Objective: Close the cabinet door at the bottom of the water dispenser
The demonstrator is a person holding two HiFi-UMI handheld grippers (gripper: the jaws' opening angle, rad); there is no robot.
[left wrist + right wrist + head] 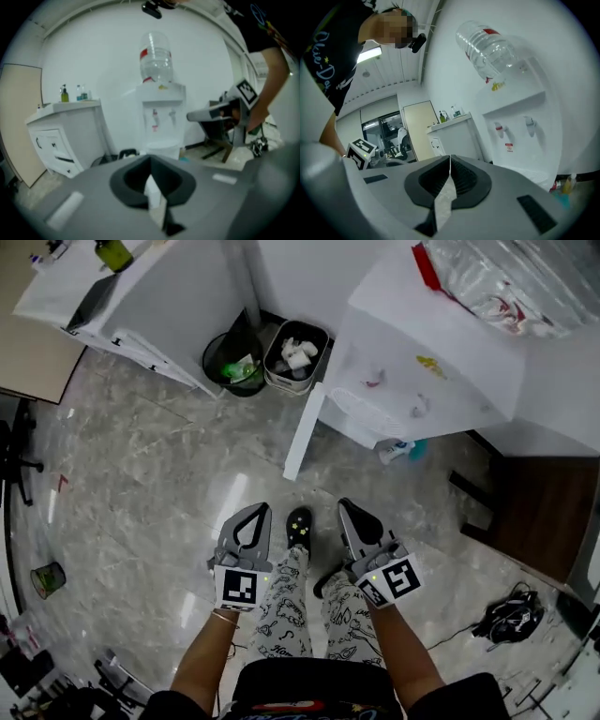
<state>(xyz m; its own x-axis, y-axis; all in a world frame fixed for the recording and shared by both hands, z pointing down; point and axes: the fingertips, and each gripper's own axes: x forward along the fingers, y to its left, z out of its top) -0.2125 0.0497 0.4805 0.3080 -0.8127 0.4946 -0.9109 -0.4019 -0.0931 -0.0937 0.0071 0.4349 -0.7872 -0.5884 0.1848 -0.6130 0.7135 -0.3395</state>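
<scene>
The water dispenser stands at the upper right of the head view, white, with a clear bottle upside down on top. The cabinet door at its bottom is swung open and stands out from the body as a narrow white panel, edge-on toward the person. By the opening sits a small bottle with some blue on it. It is too small to tell whether it stands inside the cabinet or on the floor just in front.

Both grippers are held low in front of the person's legs, apart from the door and touching nothing. The left gripper has its jaws pressed together with nothing between them. The right gripper is the same (its own view shows the ribbed pads meeting at the tips). Each points toward the dispenser.

Left of the door, against the wall, a black bin and a grey bin stand side by side, both with rubbish in them. Further left is a white cupboard. The floor is grey and marble-patterned.
</scene>
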